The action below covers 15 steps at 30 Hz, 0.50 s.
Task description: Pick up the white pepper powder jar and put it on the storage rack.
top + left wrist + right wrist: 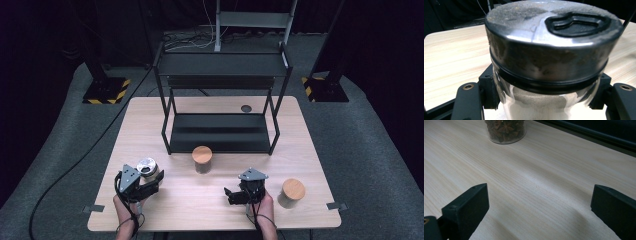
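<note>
Currently the left gripper (150, 182) is clamped on the metal-lidded glass jar (549, 57) at the front-left of the tabletop (210, 200), jaws pressed against the glass below the lid. The right gripper (237, 196) rests wide apart with nothing between its jaws, near the star-anise jar (505, 130). Step looks like grasp done, lift pending. Next move probably calls for a steady upright carry toward the black shelf rack (220, 132), clearing the wooden-lidded jar (202, 159).

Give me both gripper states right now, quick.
Left gripper: closed on the clear glass jar with the shiny metal lid, standing on the table.
Right gripper: open, nothing between its fingers, above the light wooden table.
</note>
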Tool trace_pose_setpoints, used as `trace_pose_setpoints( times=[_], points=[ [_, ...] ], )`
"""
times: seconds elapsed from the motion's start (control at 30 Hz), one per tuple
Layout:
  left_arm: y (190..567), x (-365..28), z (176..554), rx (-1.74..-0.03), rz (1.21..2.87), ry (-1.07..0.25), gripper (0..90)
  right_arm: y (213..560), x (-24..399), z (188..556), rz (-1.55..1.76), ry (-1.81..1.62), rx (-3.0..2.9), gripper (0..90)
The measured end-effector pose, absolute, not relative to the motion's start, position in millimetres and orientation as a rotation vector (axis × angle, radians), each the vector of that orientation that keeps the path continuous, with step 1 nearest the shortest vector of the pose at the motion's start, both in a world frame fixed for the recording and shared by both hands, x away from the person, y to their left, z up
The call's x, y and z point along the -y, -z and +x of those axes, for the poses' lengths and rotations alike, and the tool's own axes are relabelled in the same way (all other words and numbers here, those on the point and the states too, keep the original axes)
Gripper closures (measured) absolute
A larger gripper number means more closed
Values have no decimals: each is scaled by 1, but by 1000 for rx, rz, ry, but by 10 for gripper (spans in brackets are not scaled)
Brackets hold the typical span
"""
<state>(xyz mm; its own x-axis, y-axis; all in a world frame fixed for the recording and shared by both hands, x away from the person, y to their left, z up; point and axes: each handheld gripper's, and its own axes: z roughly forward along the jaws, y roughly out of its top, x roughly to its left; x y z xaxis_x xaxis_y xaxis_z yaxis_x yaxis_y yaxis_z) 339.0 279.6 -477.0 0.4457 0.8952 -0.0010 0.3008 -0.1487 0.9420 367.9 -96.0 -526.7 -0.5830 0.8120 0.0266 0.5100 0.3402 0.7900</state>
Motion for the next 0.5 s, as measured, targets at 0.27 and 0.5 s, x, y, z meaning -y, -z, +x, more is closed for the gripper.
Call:
trace_pose_setpoints(
  times=[0.27, 0.5],
  points=[
    [475, -279, 344, -1037, 1693, -737, 301, 527, 96, 368, 1168, -1116, -2233, 8],
    [474, -278, 348, -1032, 1689, -731, 301, 527, 96, 368, 1168, -1113, -2237, 8]
  ],
)
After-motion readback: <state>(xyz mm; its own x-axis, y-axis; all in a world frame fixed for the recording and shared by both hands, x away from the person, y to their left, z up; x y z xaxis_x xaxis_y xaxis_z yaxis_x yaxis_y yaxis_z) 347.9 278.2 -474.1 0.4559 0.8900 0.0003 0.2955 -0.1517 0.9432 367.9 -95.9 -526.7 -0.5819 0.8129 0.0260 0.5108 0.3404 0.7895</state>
